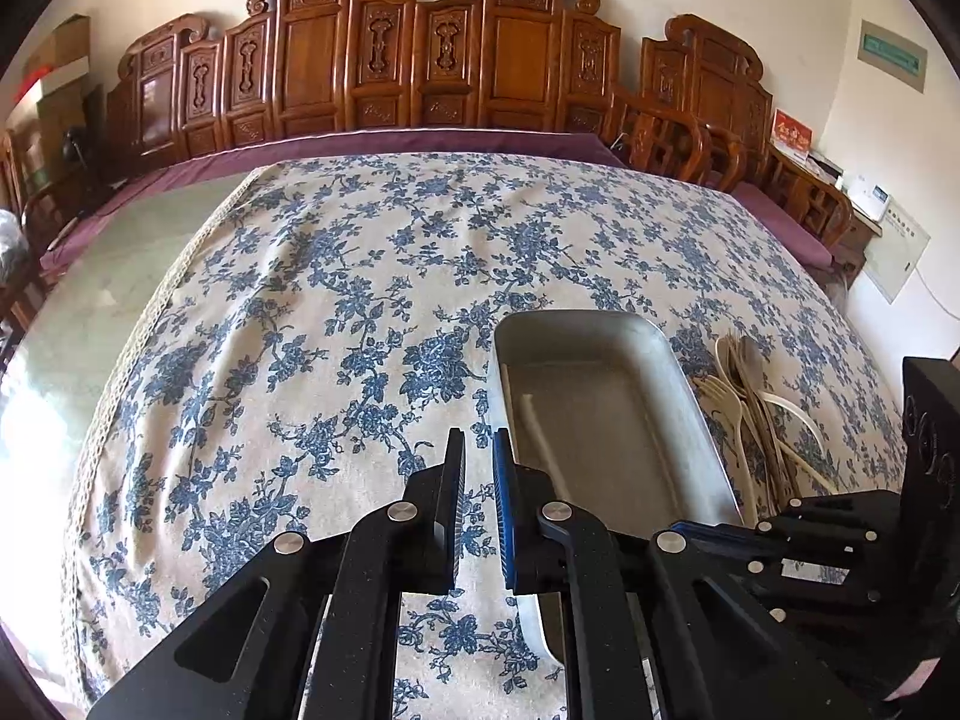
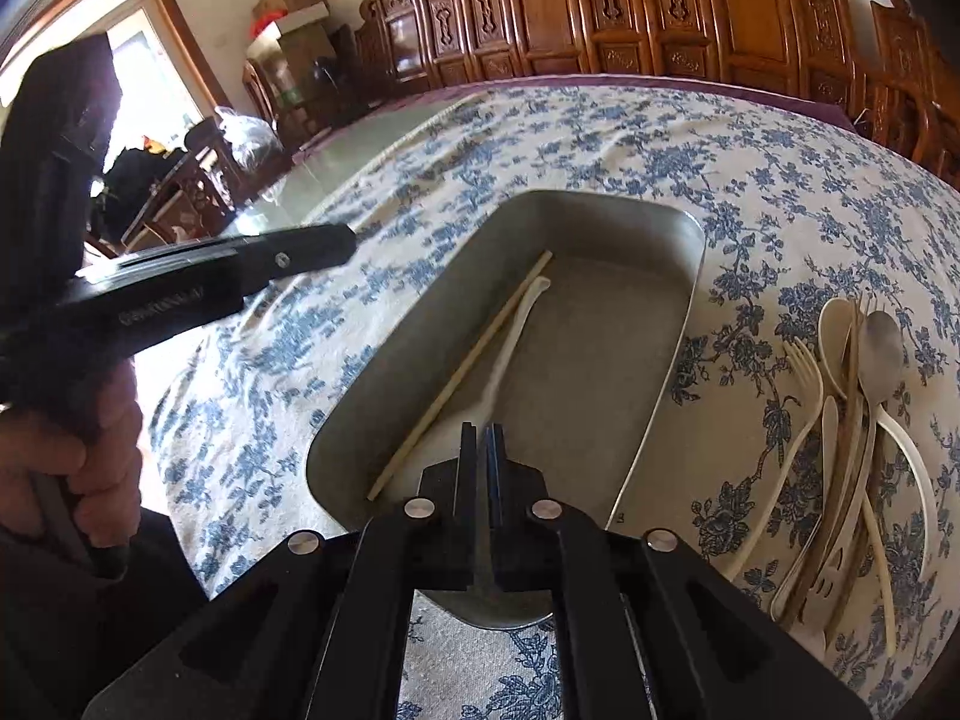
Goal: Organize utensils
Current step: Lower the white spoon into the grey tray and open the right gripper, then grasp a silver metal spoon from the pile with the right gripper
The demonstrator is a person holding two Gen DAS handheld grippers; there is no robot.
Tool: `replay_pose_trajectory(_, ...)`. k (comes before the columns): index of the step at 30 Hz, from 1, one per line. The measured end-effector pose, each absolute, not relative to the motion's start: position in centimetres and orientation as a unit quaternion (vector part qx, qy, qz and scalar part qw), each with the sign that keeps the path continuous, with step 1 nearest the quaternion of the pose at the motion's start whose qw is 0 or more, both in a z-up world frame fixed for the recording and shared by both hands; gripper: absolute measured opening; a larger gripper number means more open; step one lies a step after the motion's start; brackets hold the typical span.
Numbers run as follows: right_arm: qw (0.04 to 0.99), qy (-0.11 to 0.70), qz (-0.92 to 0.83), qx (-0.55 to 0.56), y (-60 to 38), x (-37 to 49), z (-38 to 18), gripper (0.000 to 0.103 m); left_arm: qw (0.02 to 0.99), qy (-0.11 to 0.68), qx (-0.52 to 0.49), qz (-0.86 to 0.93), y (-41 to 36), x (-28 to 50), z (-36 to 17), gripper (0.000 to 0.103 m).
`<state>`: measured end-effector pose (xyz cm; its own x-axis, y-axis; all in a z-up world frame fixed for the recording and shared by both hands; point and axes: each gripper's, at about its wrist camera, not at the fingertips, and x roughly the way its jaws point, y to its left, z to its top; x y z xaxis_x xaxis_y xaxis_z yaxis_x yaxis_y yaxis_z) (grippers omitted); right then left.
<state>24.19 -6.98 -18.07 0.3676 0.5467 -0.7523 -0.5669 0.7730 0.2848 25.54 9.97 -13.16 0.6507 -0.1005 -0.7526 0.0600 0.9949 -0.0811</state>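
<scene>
A rectangular metal tray (image 2: 654, 372) lies on the flowered tablecloth; it also shows in the left wrist view (image 1: 690, 396). Inside it lie a wooden chopstick (image 2: 462, 375) and a white utensil (image 2: 510, 342). My right gripper (image 2: 483, 432) is over the tray's near end, jaws nearly closed on the near end of the white utensil. A pile of loose utensils (image 2: 846, 420), forks, spoons and chopsticks, lies right of the tray, seen also in the left wrist view (image 1: 756, 396). My left gripper (image 1: 478, 444) hovers left of the tray, jaws slightly apart and empty.
The flowered tablecloth (image 1: 336, 312) covers most of a glass-topped table (image 1: 108, 288). Carved wooden chairs (image 1: 420, 54) line the far side. My left gripper's body (image 2: 198, 282) and the hand holding it show left of the tray.
</scene>
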Motion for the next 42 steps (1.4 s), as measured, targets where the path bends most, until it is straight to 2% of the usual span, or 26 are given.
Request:
replay_pose_trajectory(7,0.858,0.416,0.301,-0.017,-11.7,23.2,-15.0,0.006,0.909,0.412,-0.014,-0.065,7.6,24.9,-12.8,0.009)
replay_pose_trajectory(10,0.873,0.405,0.269,-0.042,-14.8,22.4,-14.2,0.006,0.911,0.406,-0.006,-0.078,5.9,24.2,-12.5,0.012)
replay_pose_trajectory(12,0.878,0.404,0.249,-0.056,-16.6,22.0,-14.3,0.011,0.912,0.401,-0.001,-0.088,4.7,23.6,-12.1,0.015)
replay_pose_trajectory(19,0.880,0.421,0.202,-0.082,-21.0,20.6,-15.7,0.011,0.912,0.394,0.004,-0.113,1.6,22.4,-11.6,0.015)
replay_pose_trajectory(20,0.880,0.423,0.200,-0.085,-21.1,20.5,-15.9,0.012,0.912,0.394,0.004,-0.116,1.2,22.2,-11.7,0.015)
replay_pose_trajectory(22,0.876,0.433,0.195,-0.085,-21.3,20.3,-16.6,0.019,0.911,0.394,0.004,-0.120,0.6,21.9,-11.7,0.015)
replay_pose_trajectory(27,0.870,0.447,0.191,-0.088,-20.7,19.9,-18.4,0.021,0.909,0.397,0.007,-0.129,-0.2,21.2,-12.3,0.016)
replay_pose_trajectory(31,0.863,0.449,0.213,-0.092,-19.6,19.3,-19.1,0.034,0.906,0.400,0.016,-0.138,-0.8,20.9,-12.7,0.016)
replay_pose_trajectory(42,0.849,0.464,0.206,-0.147,-18.4,19.7,-21.3,0.034,0.903,0.400,0.022,-0.154,-1.5,20.2,-12.9,0.016)
